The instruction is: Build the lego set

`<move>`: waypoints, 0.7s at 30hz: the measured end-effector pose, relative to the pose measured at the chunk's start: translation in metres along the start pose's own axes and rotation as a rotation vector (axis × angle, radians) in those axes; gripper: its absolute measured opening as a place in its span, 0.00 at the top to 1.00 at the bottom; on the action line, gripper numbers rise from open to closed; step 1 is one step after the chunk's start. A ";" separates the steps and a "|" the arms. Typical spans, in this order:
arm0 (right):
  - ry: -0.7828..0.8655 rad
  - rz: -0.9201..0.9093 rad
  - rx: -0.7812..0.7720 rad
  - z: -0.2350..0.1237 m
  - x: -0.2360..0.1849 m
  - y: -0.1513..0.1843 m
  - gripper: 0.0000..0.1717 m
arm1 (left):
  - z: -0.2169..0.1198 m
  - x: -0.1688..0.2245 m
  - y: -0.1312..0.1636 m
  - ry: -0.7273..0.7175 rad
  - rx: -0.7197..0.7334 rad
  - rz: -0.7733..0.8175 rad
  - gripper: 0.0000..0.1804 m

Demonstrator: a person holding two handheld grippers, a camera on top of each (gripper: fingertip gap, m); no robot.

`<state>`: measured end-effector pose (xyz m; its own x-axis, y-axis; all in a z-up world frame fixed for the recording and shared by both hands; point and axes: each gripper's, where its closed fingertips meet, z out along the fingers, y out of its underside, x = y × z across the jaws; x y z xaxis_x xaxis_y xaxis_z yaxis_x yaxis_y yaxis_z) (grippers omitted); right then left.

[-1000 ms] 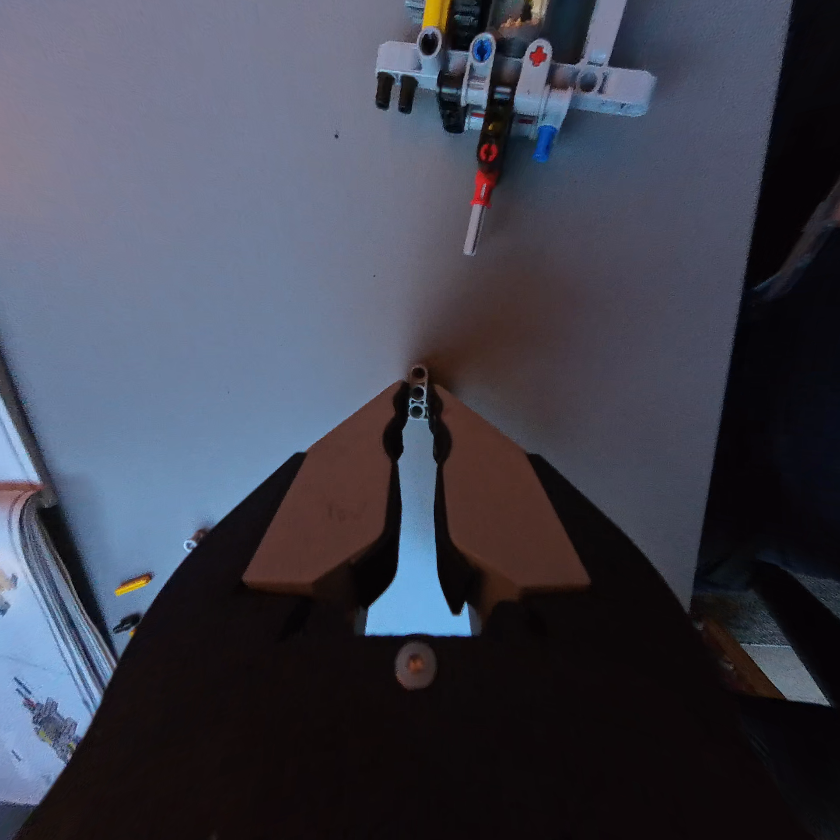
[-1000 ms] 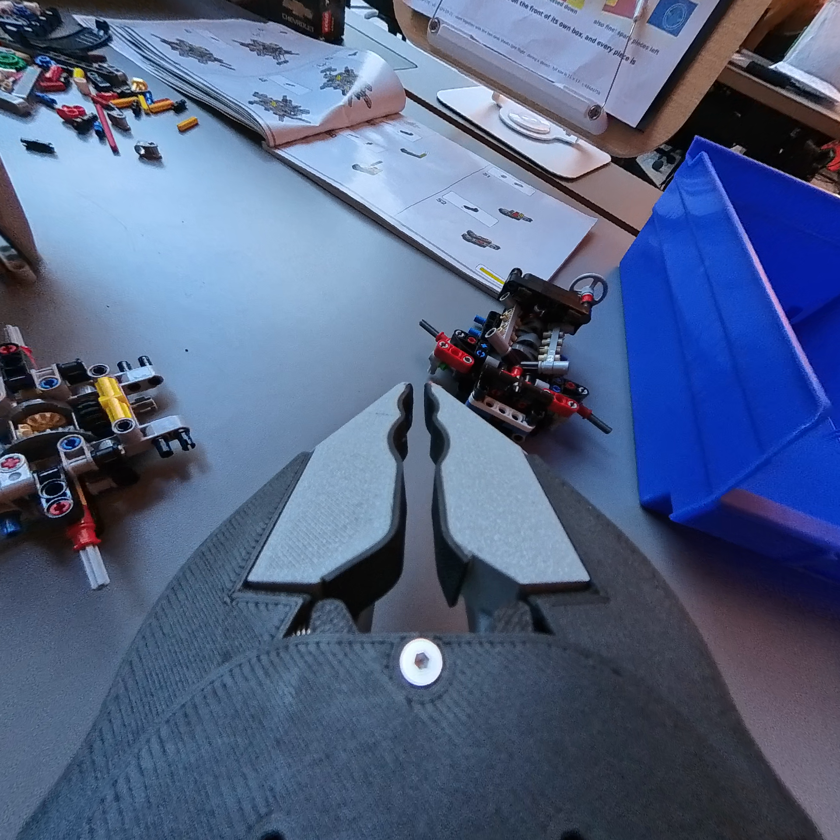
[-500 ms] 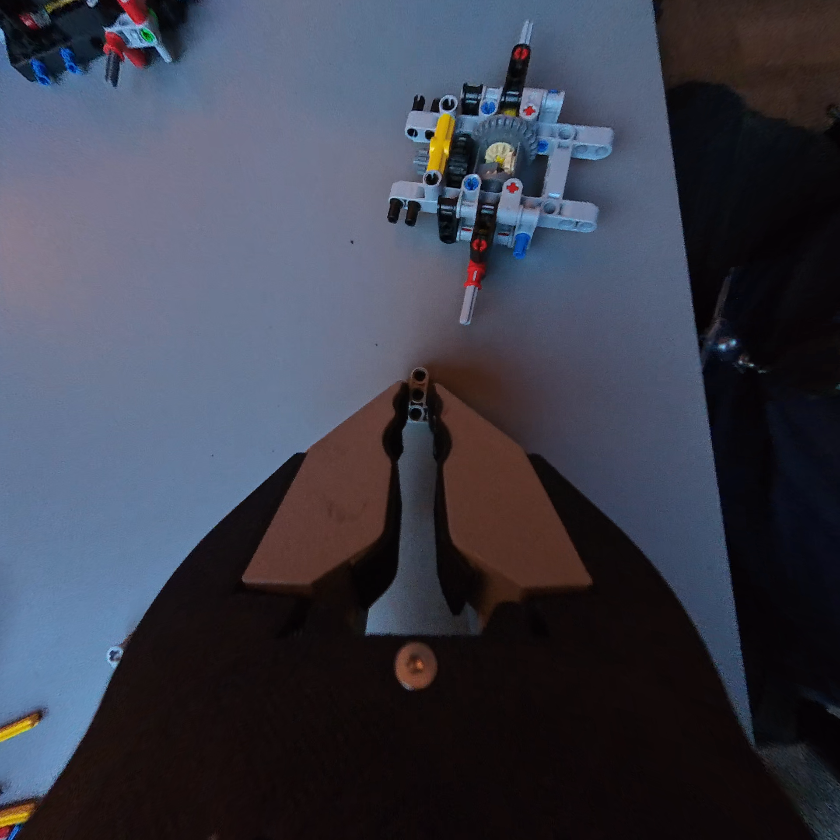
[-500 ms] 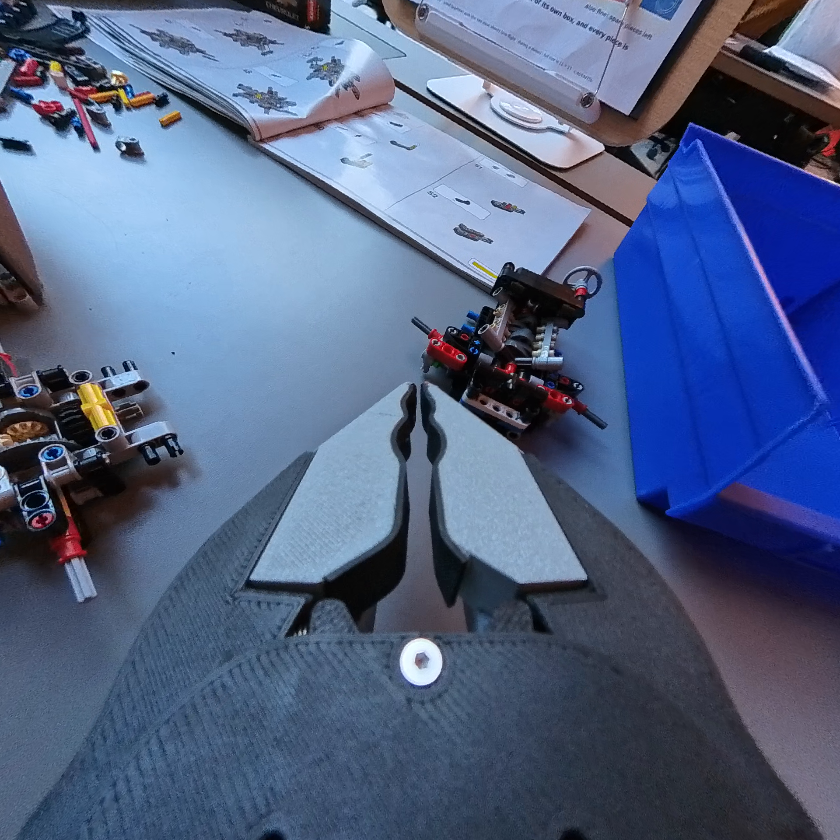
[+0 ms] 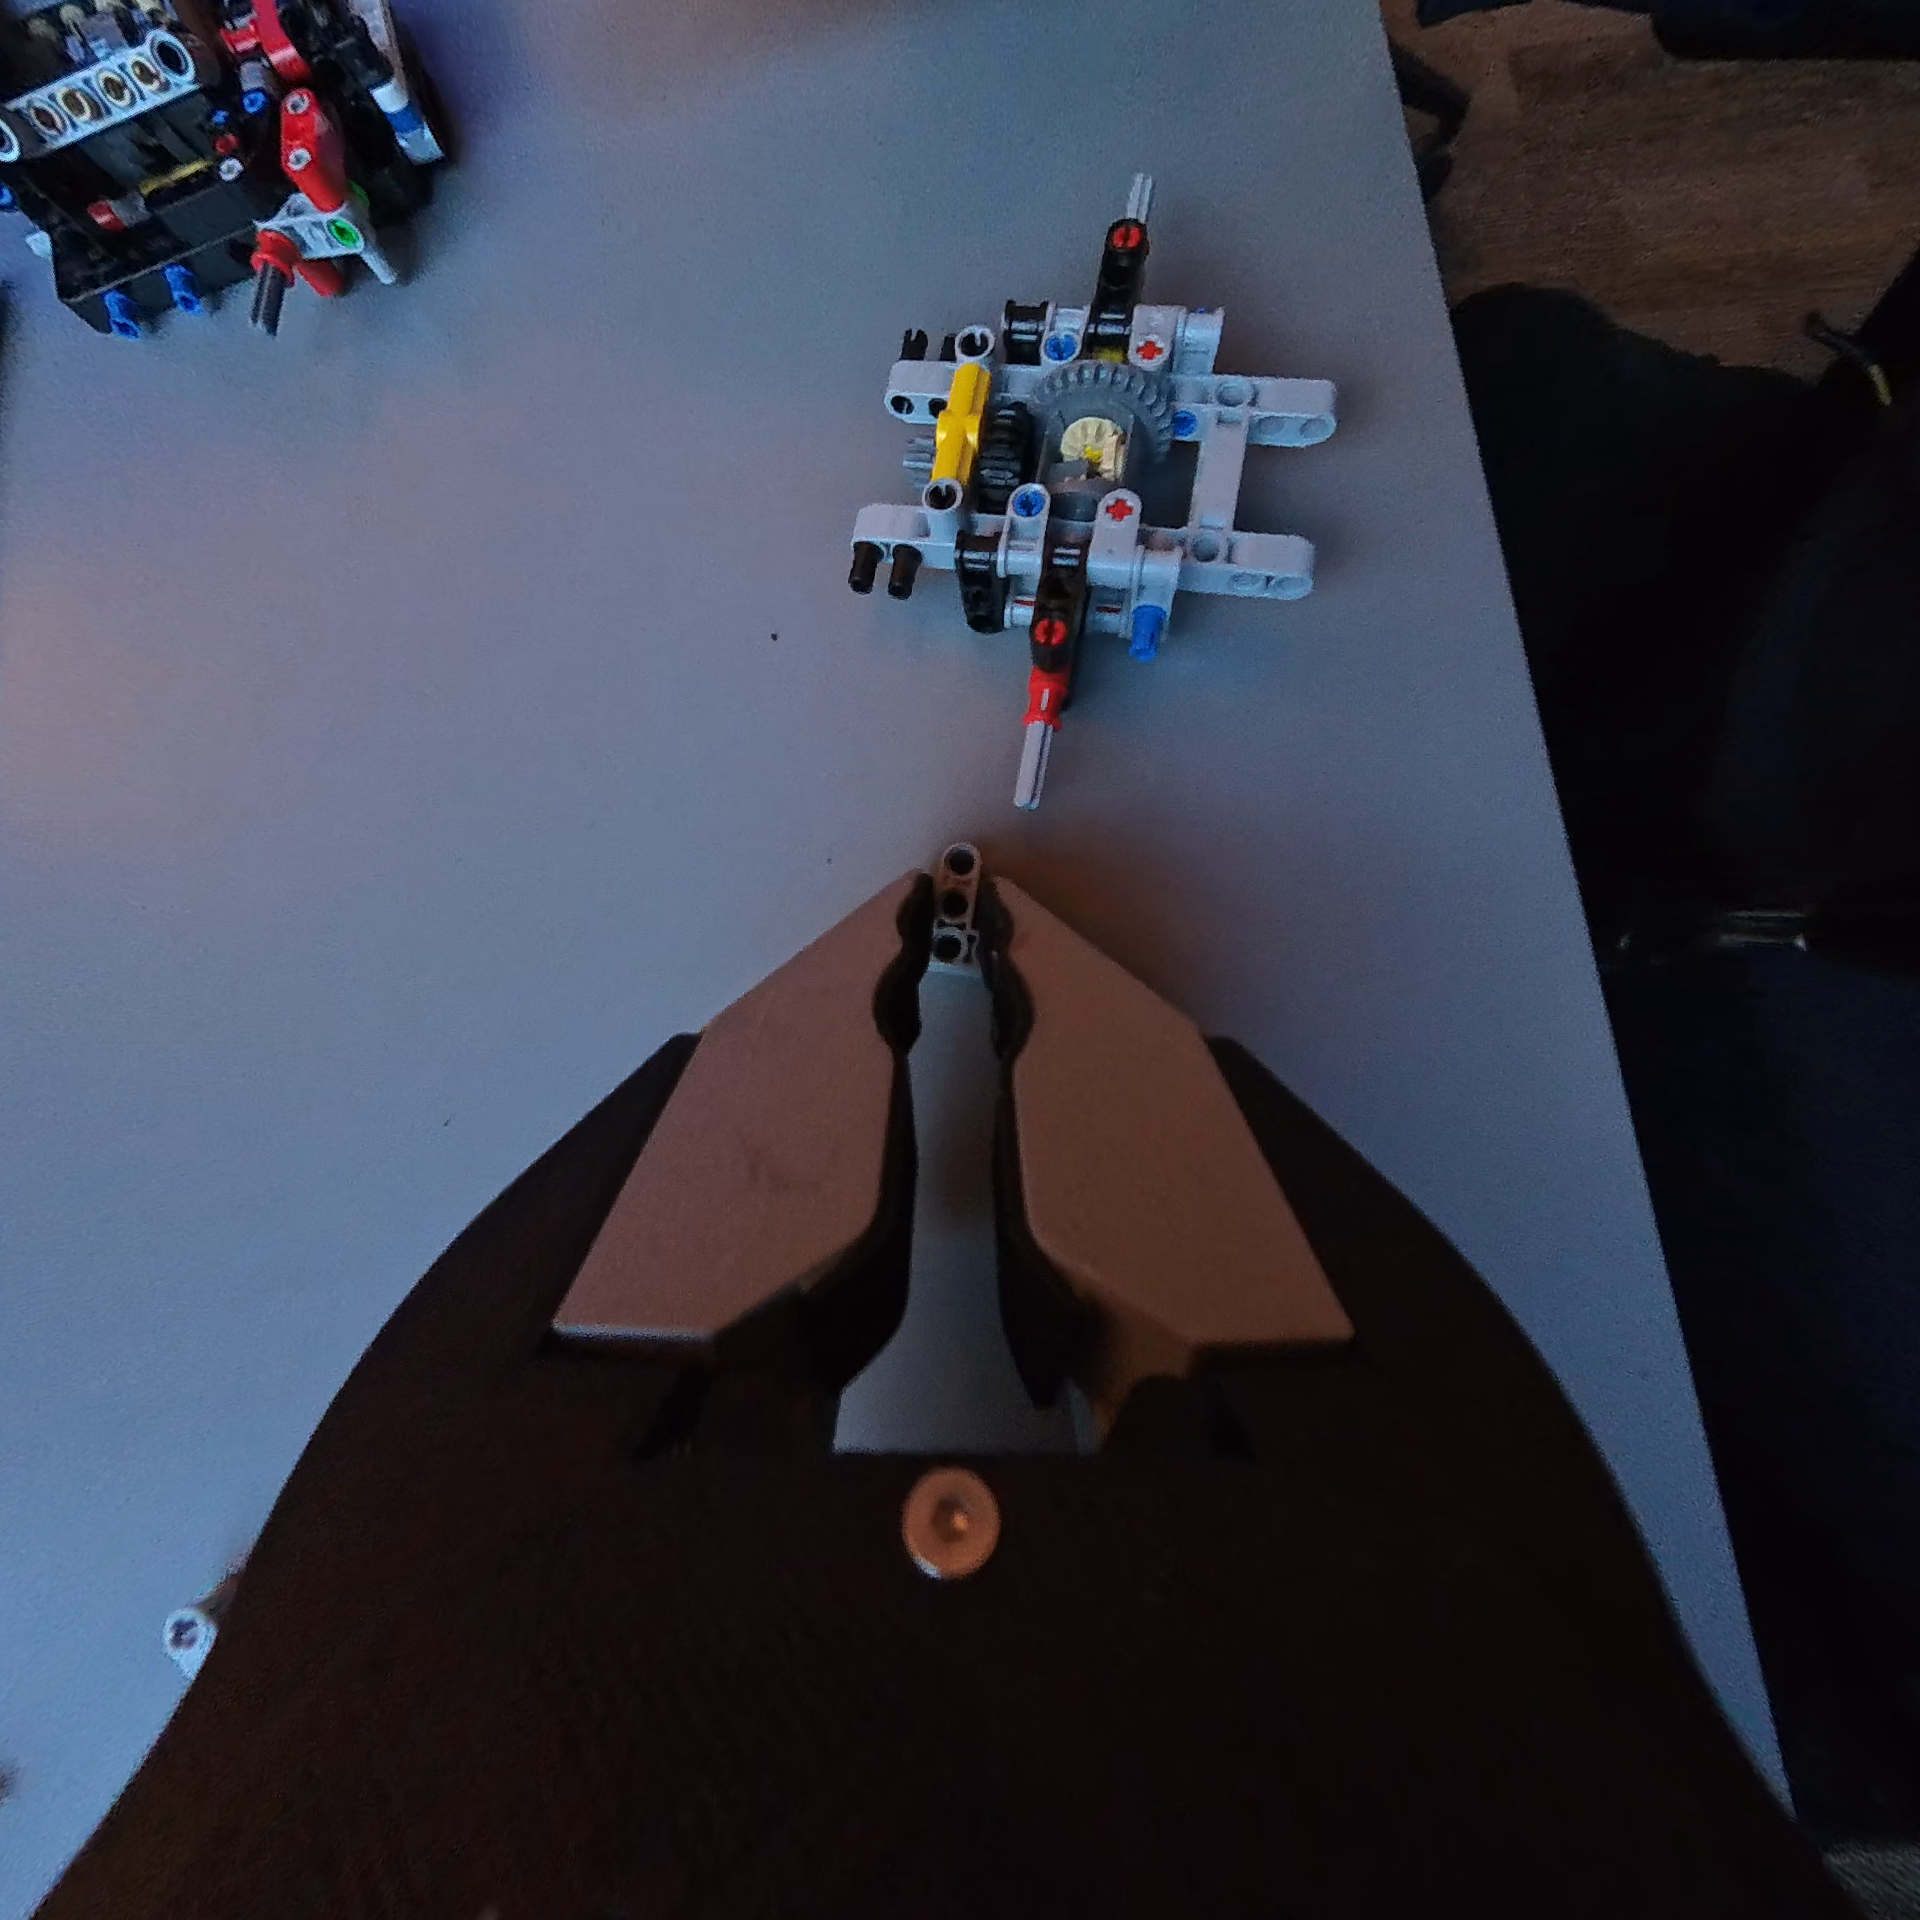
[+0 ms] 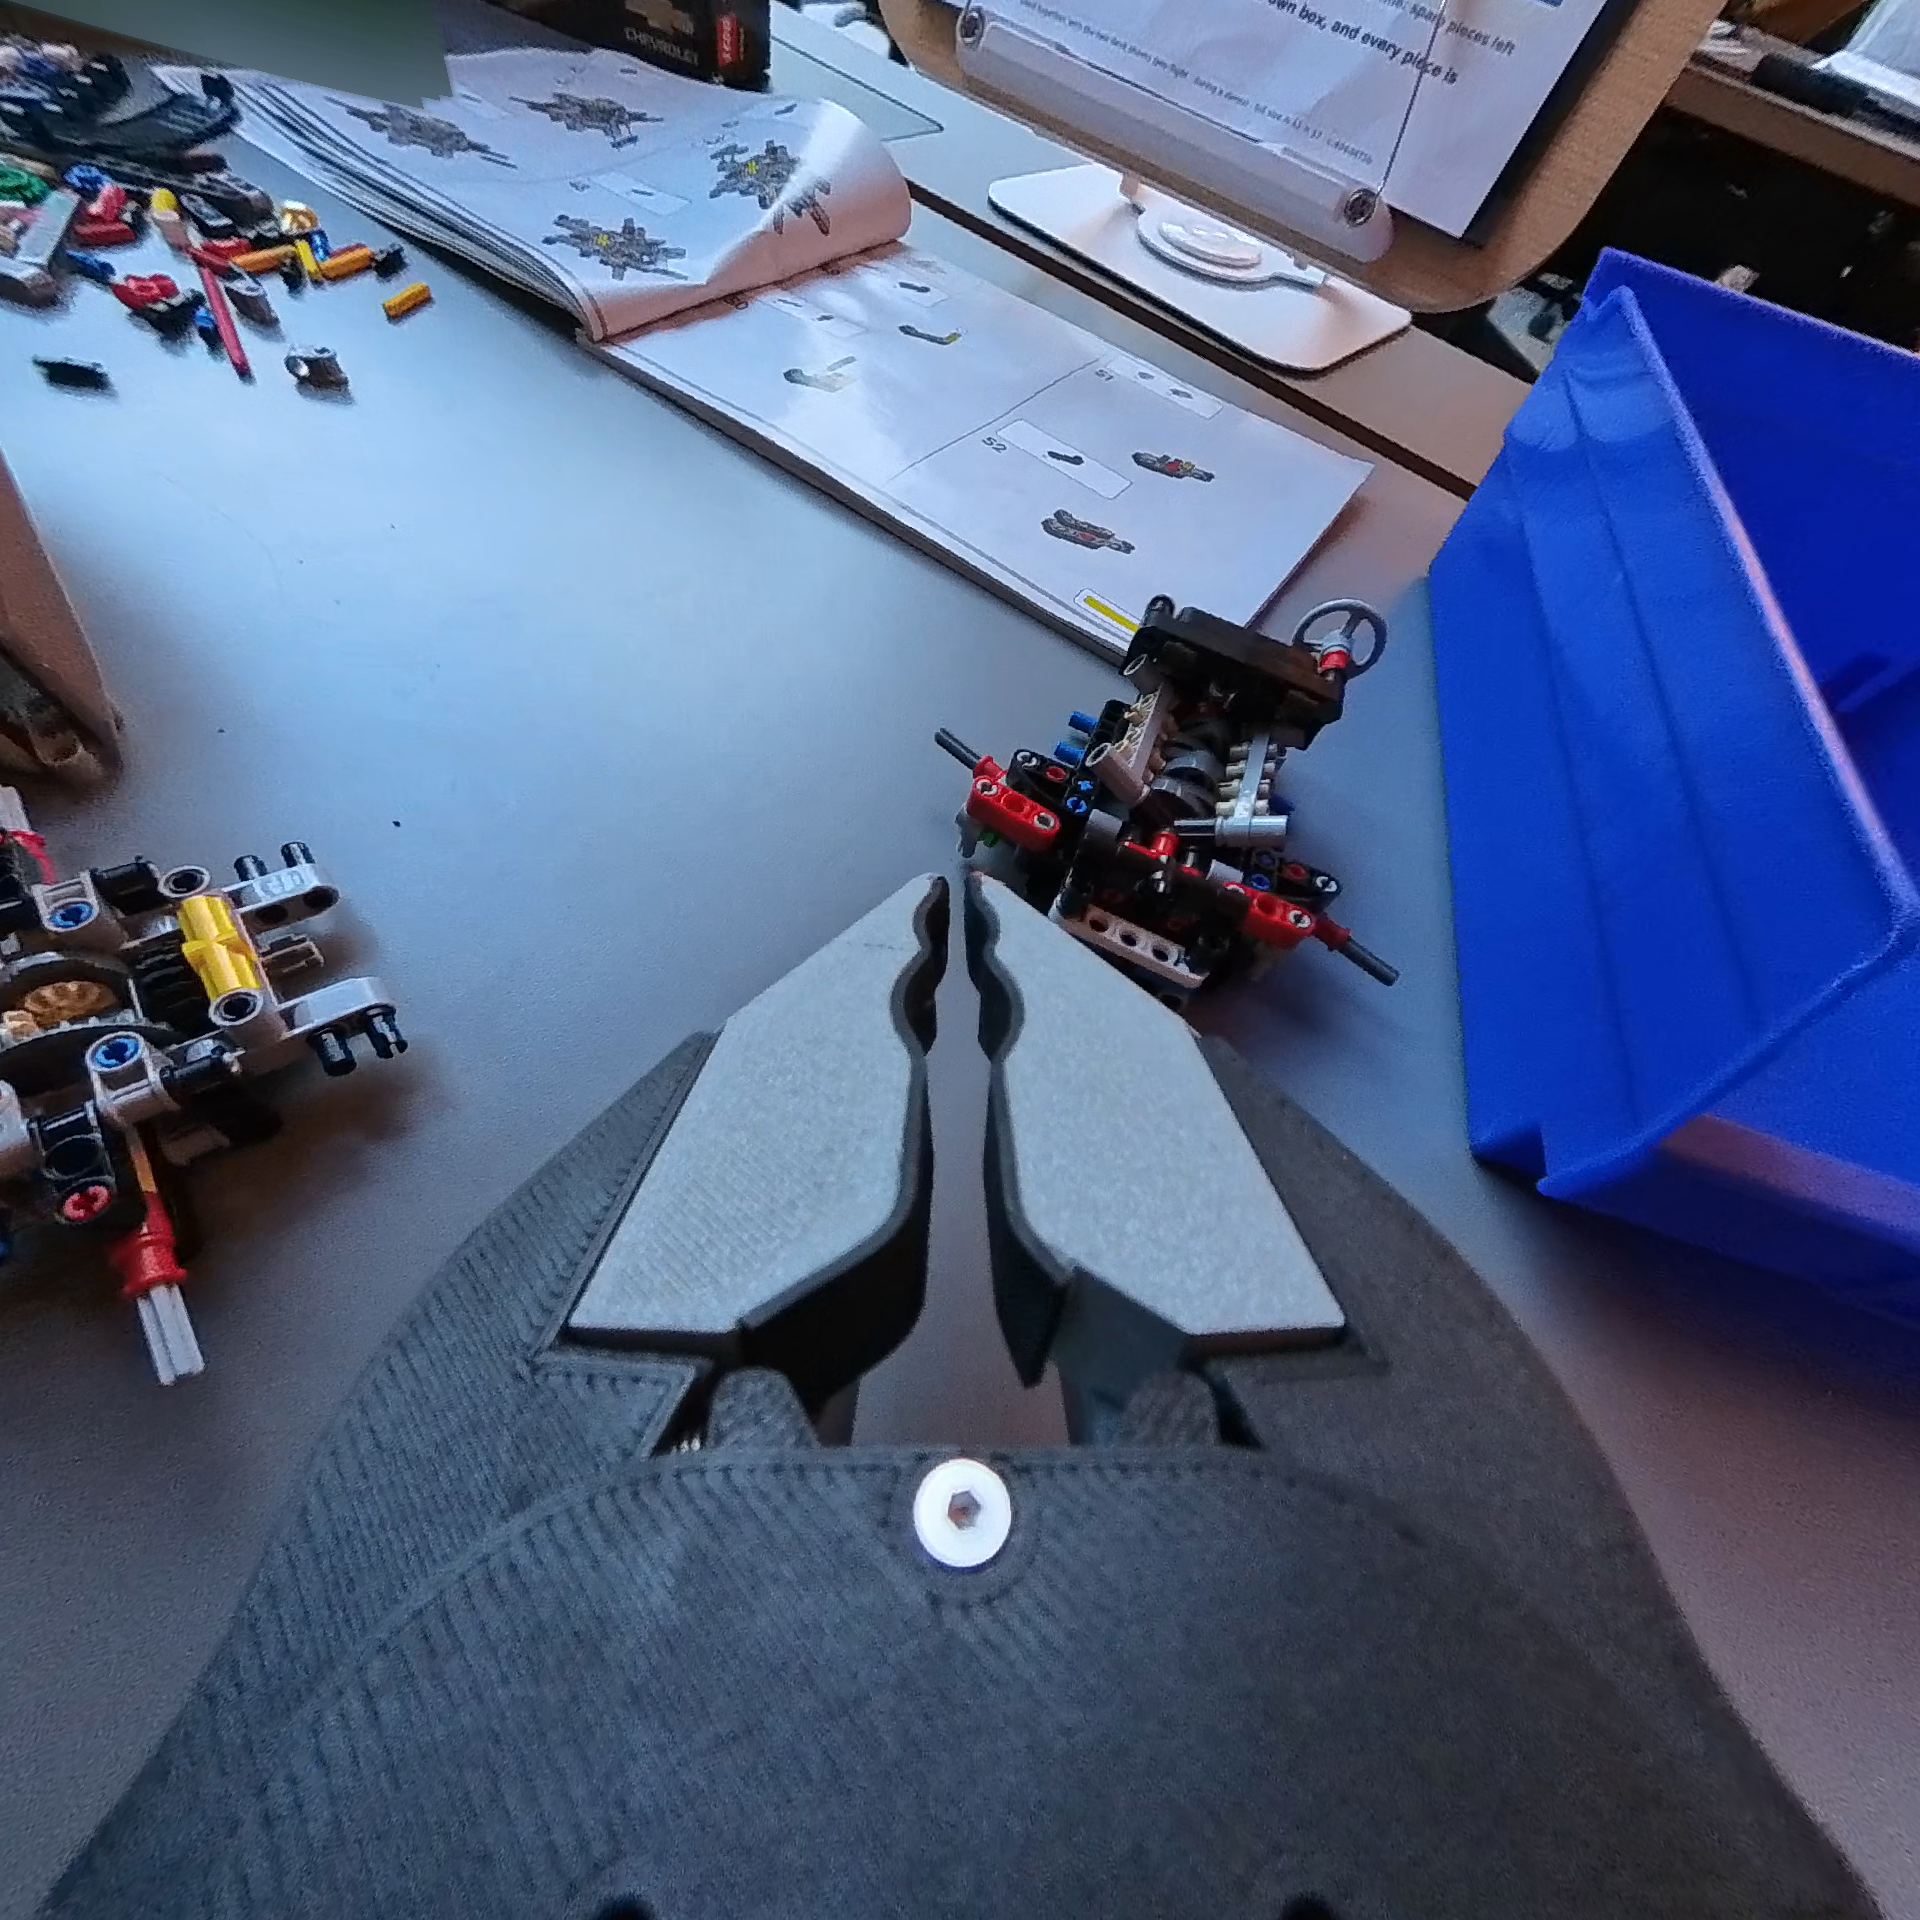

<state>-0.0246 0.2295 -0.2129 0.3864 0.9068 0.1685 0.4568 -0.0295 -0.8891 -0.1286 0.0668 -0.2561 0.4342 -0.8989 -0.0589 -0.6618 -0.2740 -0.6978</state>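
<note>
Left gripper pinches a small grey holed beam, hovering near the gear frame's white axle; right gripper pressed together, empty, beside the black-red assembly. Likely carrying; next needs alignment.

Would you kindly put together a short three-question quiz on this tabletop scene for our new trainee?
1. True or false: the left gripper holds a small light grey beam with round holes between its fingertips.
2. Which lies nearest ahead of the right gripper? A) the blue bin B) the black and red brick assembly C) the open instruction booklet
3. Fill in: on the grey framed gear assembly, the connector left of the big gear is coloured ____.

Key
1. True: the beam sits pinched at the tips, one end poking out.
2. B
3. Yellow
</note>
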 end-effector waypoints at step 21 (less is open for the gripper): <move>0.022 -0.007 -0.011 0.002 0.004 0.001 0.99 | 0.004 -0.003 -0.005 -0.006 0.018 -0.039 0.84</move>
<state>-0.0239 0.2336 -0.2139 0.4004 0.8976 0.1843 0.4682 -0.0275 -0.8832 -0.1246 0.0724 -0.2554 0.4633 -0.8855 -0.0355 -0.6332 -0.3027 -0.7123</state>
